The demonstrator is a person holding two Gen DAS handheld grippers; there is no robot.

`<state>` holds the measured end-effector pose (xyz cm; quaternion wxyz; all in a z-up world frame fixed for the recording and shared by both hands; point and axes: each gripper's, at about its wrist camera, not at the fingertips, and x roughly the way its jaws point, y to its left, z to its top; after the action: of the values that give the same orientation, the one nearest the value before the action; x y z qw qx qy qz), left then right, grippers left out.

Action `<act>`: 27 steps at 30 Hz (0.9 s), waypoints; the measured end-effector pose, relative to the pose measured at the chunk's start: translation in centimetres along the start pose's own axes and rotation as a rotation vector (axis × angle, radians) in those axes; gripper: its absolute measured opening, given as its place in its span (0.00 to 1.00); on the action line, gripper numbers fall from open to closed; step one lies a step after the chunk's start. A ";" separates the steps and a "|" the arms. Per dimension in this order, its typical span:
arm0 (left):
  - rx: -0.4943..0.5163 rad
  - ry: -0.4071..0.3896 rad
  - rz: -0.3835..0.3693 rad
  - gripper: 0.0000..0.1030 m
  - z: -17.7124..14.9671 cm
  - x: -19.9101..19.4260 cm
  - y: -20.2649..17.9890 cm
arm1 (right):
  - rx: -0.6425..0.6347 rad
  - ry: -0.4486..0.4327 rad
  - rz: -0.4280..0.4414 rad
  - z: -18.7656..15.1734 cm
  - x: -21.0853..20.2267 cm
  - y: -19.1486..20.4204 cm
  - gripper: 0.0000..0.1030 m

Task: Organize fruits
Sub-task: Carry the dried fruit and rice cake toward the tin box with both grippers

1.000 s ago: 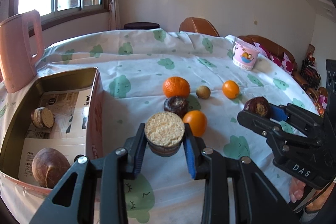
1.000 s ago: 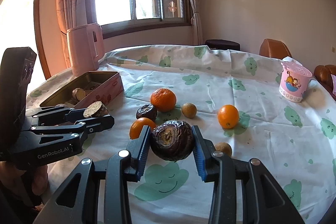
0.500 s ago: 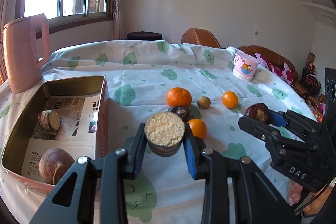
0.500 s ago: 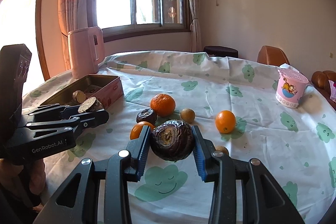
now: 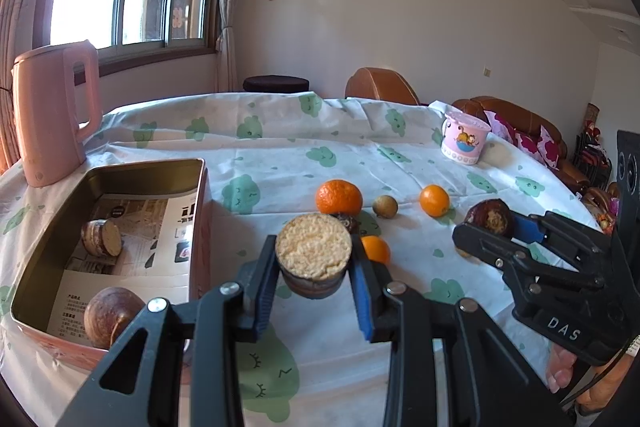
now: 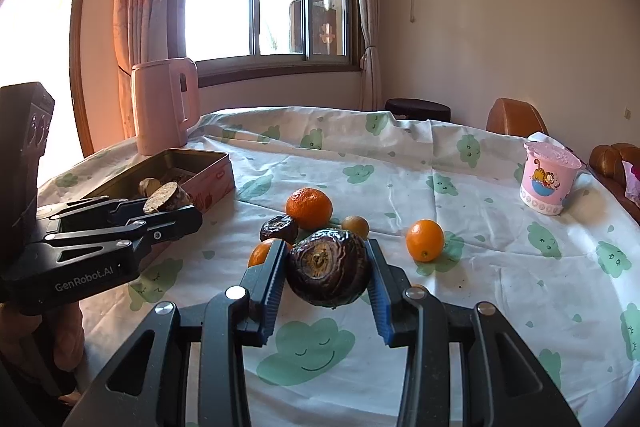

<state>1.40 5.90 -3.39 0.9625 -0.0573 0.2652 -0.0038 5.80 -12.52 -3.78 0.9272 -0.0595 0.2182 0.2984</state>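
Left tongs (image 5: 314, 277) clamped on cut taro (image 5: 313, 251), right of tin box (image 5: 120, 167); right tongs (image 6: 326, 281) clamped on dark wrinkled fruit (image 6: 328, 267).

Tin (image 5: 202, 211) open-topped beside left tongs (image 5: 314, 285); oranges (image 5: 339, 197) crowd ahead.
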 end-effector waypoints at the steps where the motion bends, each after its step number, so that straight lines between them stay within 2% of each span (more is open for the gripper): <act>1: 0.001 -0.004 0.000 0.34 0.0 -0.1 0.0 | 0.000 -0.003 0.000 0.0 0.0 0.0 0.39; 27: 0.057 -0.099 0.055 0.34 -0.3 -1.9 -1.0 | -0.024 -0.048 -0.026 -0.1 -0.9 0.5 0.39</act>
<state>-0.36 4.95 -2.53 0.9754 -0.0228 0.2184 0.0178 4.81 -12.68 -3.49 0.9353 -0.0661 0.1915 0.2901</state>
